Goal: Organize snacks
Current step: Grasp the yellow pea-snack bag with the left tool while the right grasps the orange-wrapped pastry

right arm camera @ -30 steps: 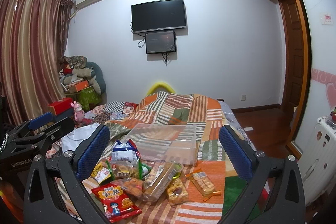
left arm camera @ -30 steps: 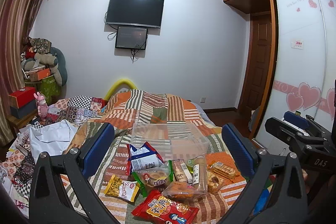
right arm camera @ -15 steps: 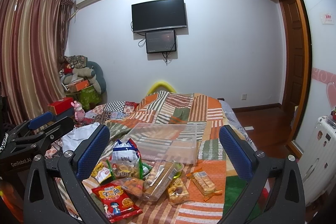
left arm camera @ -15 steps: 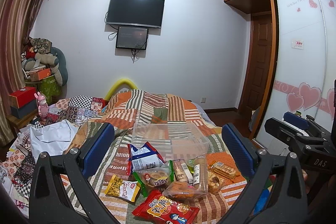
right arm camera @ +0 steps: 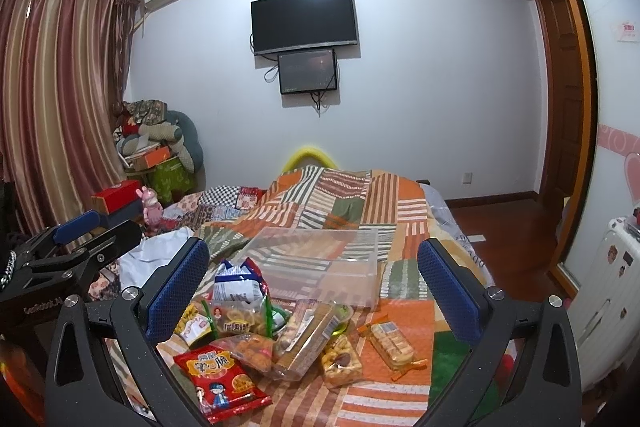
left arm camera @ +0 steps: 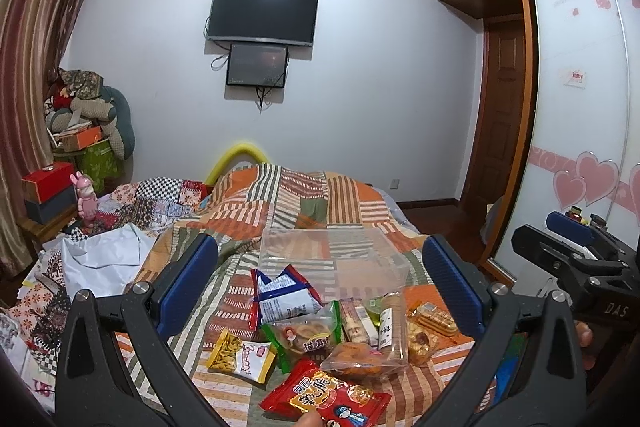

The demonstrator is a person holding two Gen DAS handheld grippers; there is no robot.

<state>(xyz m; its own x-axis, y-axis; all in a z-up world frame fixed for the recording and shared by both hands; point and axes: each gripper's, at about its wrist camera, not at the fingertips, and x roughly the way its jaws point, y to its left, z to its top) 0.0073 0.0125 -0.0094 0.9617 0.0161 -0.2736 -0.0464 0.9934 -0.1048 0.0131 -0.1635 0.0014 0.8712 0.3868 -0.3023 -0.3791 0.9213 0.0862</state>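
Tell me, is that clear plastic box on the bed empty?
Empty: through the clear box only the quilt shows; the snacks lie outside.

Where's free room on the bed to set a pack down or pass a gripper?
Free: inside the clear bin, nothing in it; the bedspread right of the bin; the striped patch in front of the biscuit pack. Crowded: the snack pile at the bin's near-left corner, packs overlapping.

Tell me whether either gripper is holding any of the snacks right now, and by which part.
Nothing is held. The left gripper and the right gripper both stand wide open above the snack packets, with the clear plastic box beyond them.
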